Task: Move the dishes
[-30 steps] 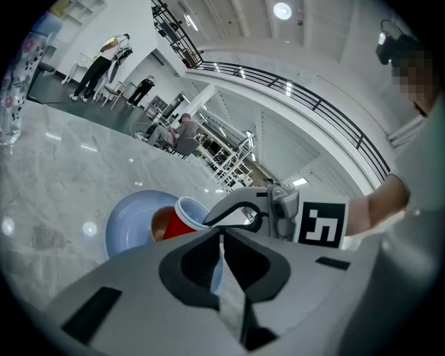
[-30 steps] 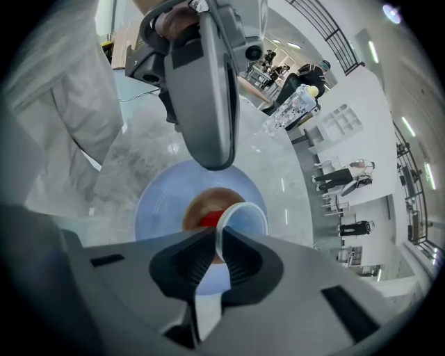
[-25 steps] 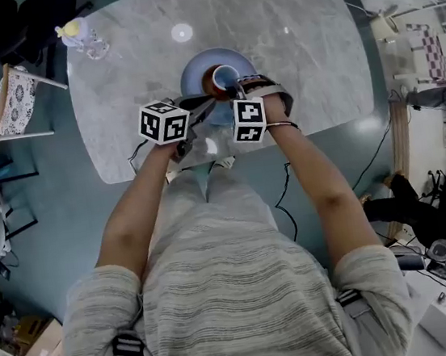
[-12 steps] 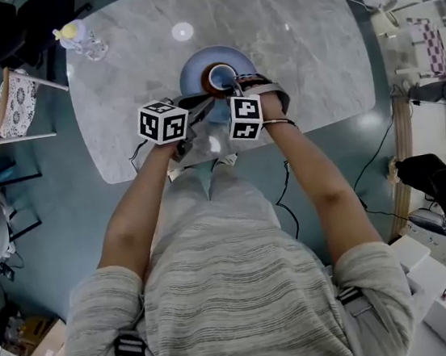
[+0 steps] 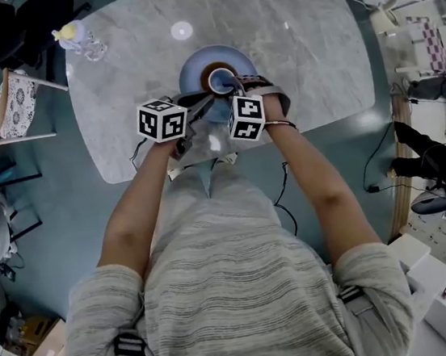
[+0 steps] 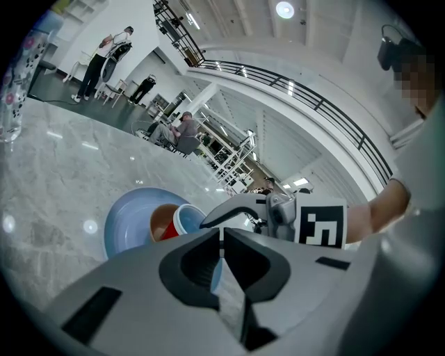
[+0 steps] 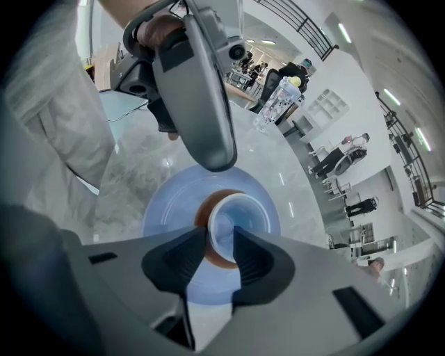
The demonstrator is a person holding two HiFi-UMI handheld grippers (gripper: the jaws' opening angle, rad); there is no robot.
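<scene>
Fingers (image 7: 254,261) of the right gripper (image 7: 221,236) stand apart, having just been opening, with the near rim of the cup (image 7: 240,215) loose between them. We find the cup upright in the brown bowl (image 7: 201,213), centred on the blue plate (image 7: 163,215), whose near rim the left gripper (image 6: 222,236) clamps with jaws closed to a slit. Beyond, on the marble table (image 7: 139,167), stands a bottle (image 7: 278,101) near the far edge.

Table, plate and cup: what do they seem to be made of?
Table: grey veined stone or stone-look slab, polished; ceiling lights reflect in it.
Plate: pale blue, smooth, faint sheen, likely glazed ceramic, perhaps plastic.
Cup: light blue inside, pale rim, same look, so probably the same.
</scene>
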